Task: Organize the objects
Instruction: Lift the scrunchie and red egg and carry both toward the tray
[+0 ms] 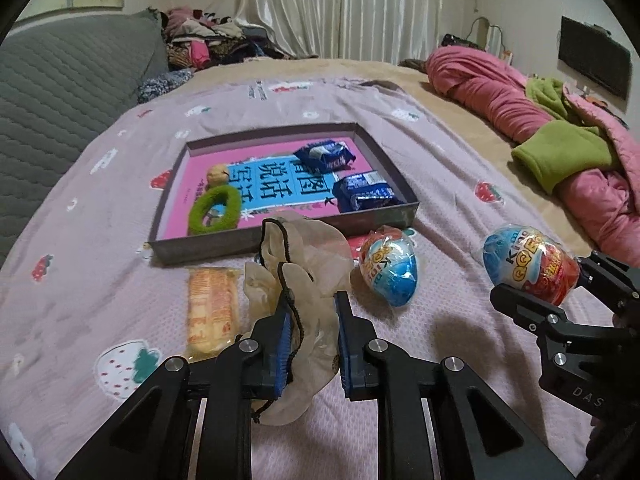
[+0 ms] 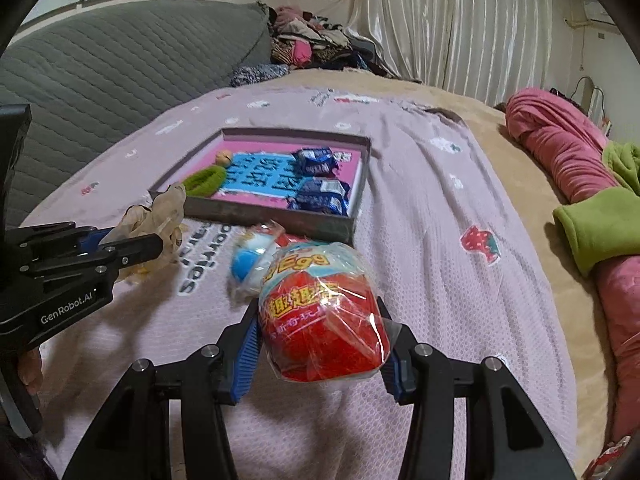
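Left claw (image 1: 312, 316) pinches a crumpled translucent glove (image 1: 304, 264) with a black cord running over it; the blue pads (image 1: 283, 344) press into the thin material, and the glove hangs lifted off the bedspread (image 1: 440, 184), just in front of the tray's near wall. The tray (image 1: 280, 236), a shallow grey box lid lined with a pink and blue printed sheet, lies on the pink strawberry-print bedspread and serves as the landmark for everything else. Just in front of the tray's near left corner lies a wrapped pack of orange wafers (image 1: 212, 312), flat on the bedspread and to the left of the glove. Inside the tray, near its left wall, sit a small tan ball (image 1: 218, 174) and a fuzzy green hair tie (image 1: 214, 210); along its right wall lie two blue snack packets (image 1: 326, 154), one behind the other. Just in front of the tray's near right corner rests a wrapped blue and red toy egg (image 1: 390, 270), on the bedspread. Right of the tray and nearer than it, the right claw (image 2: 320, 344) clamps a second wrapped toy egg (image 2: 324, 312), red end toward the camera, held clear above the bedspread. Well to the right of the tray lies a bundled pink and green quilt (image 1: 560, 152).
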Available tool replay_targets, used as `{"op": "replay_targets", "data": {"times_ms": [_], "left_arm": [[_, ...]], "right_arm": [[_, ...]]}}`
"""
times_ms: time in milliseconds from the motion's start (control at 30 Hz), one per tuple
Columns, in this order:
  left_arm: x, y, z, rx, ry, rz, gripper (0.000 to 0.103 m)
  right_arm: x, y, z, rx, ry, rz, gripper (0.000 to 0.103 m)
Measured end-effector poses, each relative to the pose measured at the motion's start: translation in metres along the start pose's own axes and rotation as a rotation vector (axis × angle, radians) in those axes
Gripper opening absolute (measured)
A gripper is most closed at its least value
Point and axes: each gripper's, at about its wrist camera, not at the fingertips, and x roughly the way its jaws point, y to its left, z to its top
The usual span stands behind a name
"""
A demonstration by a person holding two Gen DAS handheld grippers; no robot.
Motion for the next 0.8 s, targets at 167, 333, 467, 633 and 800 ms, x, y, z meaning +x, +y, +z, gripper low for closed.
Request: {"op": "replay_targets", "data": {"times_ms": [167,333,467,633,800], "left_arm": [[-0.025,0.004,-0.002,-0.001,-0.03,0.013,0.02],[-0.052,0.011,-0.005,-0.007,-0.064,0.028,0.02],[-0.071,0.016,-0.004,-0.02,-0.09,0.034,0.02],[-0.096,0.019,-0.001,-0.016,-0.127,0.045,0.02],[-0.117,0.022,0.003,-0.018,-0.159,0.054,0.02]], "right_arm": [[-0.02,0.01,0.001,-0.019,-0.029,0.006,0.051],[-0.042,0.02,0.0,-0.034,-0.057,0.008,0.051],[-0.059,0.029,0.0,-0.045,-0.079,0.01,0.051],[-0.077,0.042,0.006,-0.053,-0.11,0.013,0.051],[-0.098,0.055,0.017,-0.065,-0.153,0.018,0.051]]}}
